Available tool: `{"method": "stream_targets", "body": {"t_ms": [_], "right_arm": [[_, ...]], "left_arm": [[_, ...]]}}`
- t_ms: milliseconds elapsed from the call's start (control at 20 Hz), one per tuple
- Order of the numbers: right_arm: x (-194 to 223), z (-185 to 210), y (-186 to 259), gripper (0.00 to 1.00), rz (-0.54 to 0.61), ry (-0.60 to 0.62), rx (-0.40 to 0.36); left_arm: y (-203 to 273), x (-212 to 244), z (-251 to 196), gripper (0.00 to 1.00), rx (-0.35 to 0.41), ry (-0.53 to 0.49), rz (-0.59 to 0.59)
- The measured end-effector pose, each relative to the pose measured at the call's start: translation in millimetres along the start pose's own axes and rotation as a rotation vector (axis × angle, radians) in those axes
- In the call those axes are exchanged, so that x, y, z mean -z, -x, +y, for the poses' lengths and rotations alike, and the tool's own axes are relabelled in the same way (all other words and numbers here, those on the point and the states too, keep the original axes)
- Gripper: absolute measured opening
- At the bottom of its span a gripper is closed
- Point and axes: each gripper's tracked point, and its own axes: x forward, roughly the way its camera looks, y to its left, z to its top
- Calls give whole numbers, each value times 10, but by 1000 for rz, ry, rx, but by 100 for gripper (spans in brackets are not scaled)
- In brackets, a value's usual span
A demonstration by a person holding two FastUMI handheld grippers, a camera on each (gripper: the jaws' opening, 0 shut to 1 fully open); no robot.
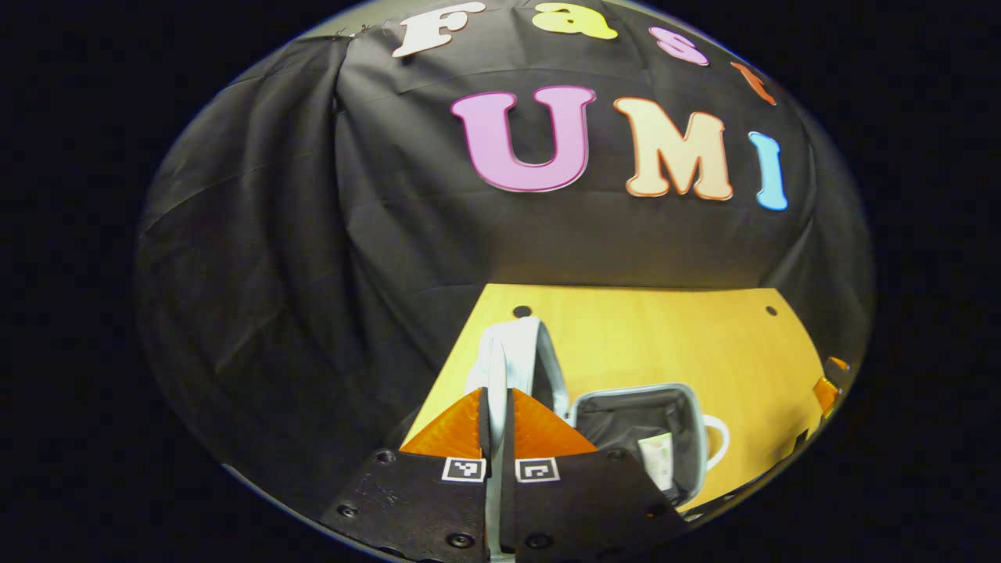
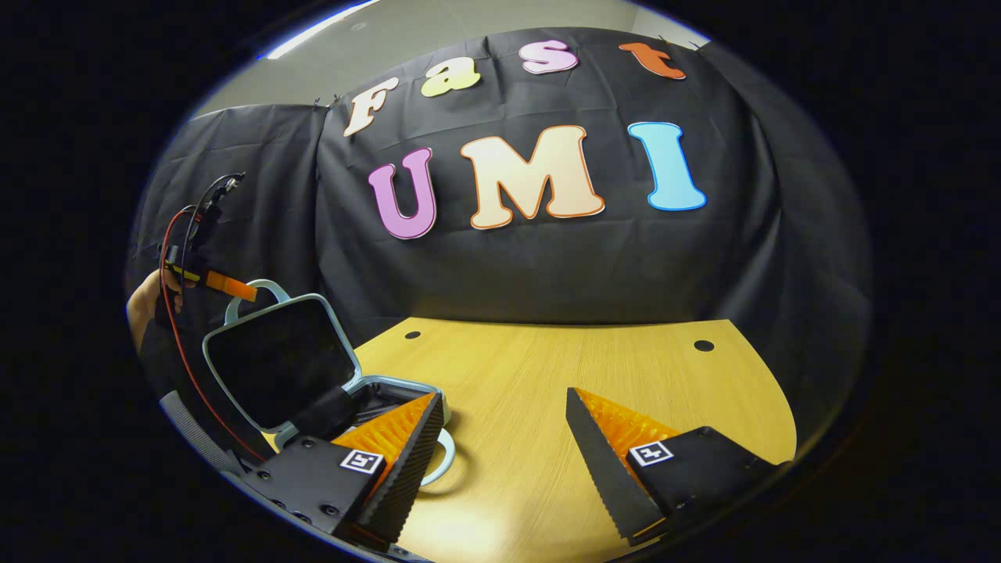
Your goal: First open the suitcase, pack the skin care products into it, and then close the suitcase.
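Note:
The small suitcase (image 1: pixel 626 399) lies on the wooden table with its black-lined base open, and a pale skin care tube (image 1: pixel 658 460) rests inside. Its pale-rimmed lid (image 1: pixel 520 344) stands on edge, and my left gripper (image 1: pixel 496 397) is shut on that rim. In the right gripper view the lid (image 2: pixel 274 360) is raised at the left, with the left gripper (image 2: pixel 227 285) and a hand (image 2: pixel 147 305) at its top edge. My right gripper (image 2: pixel 500 395) hangs open over the table, nothing between its fingers, just right of the suitcase base (image 2: pixel 391 391).
The wooden table (image 2: pixel 547 360) has two small round holes near its far edge. The suitcase's white handle (image 2: pixel 446 461) loops out toward the right gripper's left finger. Black cloth walls close the booth behind and to the sides. A red cable (image 2: pixel 176 328) trails down from the left gripper.

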Motion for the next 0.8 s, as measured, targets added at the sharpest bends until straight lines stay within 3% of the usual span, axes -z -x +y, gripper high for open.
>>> {"method": "stream_targets", "body": {"t_ms": [400, 800], "right_arm": [[-21, -271, 97, 98, -1, -6, 3], [-85, -640, 249, 98, -6, -5, 48]], "left_arm": [[39, 54, -1164, 0, 216, 3, -25], [-38, 501, -2184, 0, 432, 63, 1]]}}
